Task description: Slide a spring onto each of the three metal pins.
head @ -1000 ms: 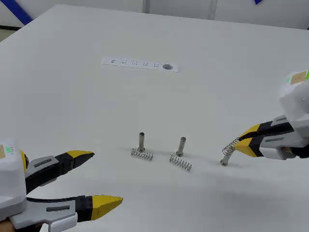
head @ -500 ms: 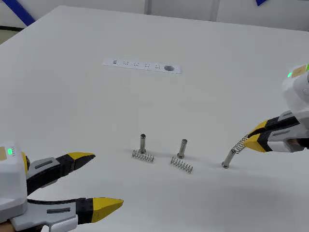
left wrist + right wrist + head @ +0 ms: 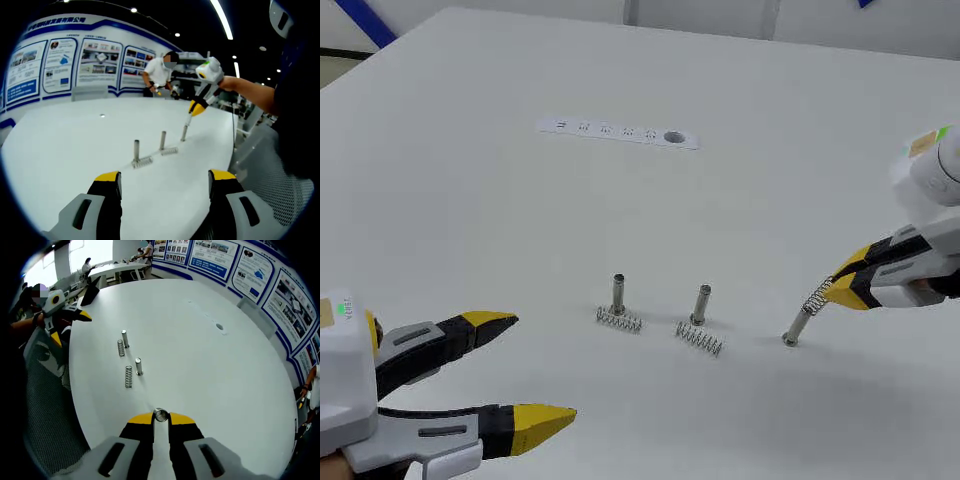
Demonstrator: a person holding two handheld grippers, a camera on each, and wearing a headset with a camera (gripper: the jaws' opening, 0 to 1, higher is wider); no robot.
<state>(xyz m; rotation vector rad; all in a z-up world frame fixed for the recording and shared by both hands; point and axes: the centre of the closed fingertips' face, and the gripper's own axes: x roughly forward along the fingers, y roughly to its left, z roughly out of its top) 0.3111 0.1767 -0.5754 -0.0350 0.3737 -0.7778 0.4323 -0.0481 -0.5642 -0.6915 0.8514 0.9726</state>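
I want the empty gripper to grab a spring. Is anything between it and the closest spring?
Nothing visible does. Only bare table lies between the open left gripper and the closest spring, which lies flat beside the foot of the leftmost pin.

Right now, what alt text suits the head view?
The right gripper holds a spring at the tip of the tilted right pin. The left pin and middle pin stand bare, a loose spring beside each; left gripper open.

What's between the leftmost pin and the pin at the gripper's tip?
The middle pin, with a loose spring lying at its foot, as the head view shows.
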